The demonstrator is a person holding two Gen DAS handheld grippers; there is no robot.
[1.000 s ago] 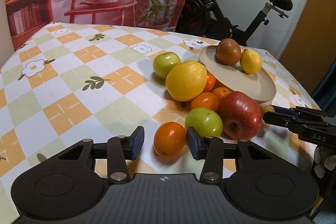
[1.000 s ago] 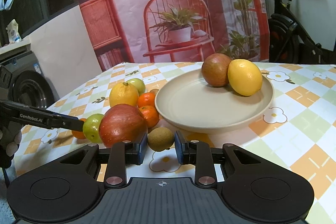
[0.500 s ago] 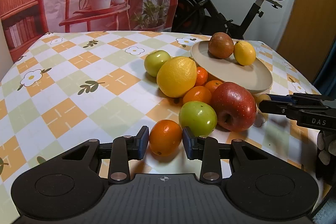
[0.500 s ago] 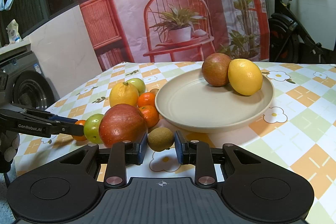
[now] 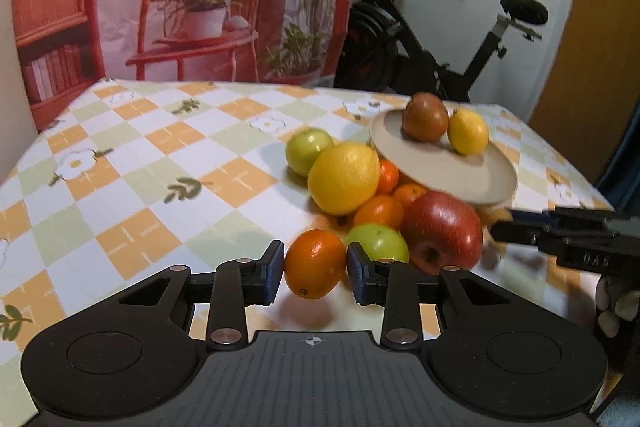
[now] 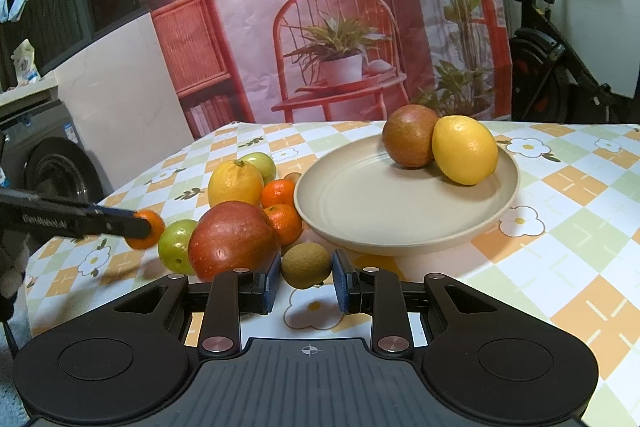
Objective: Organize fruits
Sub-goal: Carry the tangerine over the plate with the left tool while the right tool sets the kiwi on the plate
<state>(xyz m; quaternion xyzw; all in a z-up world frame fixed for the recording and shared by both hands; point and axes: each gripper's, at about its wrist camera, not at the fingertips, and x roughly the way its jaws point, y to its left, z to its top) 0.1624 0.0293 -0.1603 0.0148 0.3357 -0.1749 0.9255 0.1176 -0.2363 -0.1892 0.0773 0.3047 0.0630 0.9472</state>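
My left gripper (image 5: 316,269) is shut on an orange (image 5: 315,263) and holds it just above the tablecloth; a shadow lies under it. It also shows in the right wrist view (image 6: 145,229). My right gripper (image 6: 306,277) is shut on a brown kiwi (image 6: 306,265) at table level, in front of the beige plate (image 6: 384,219). The plate (image 5: 476,183) holds a reddish-brown fruit (image 6: 410,135) and a lemon (image 6: 464,149). Beside the plate lie a red apple (image 6: 234,239), a big lemon (image 5: 344,177), two green fruits and small tangerines.
The table has a checked flower tablecloth (image 5: 160,163). An exercise bike (image 5: 432,39) stands behind the far right corner. A printed backdrop (image 6: 320,7) hangs behind. A washing machine (image 6: 48,155) is at the left in the right wrist view.
My left gripper closed on the orange and lifted it slightly off the cloth. My right gripper stayed around the kiwi with hardly any movement.
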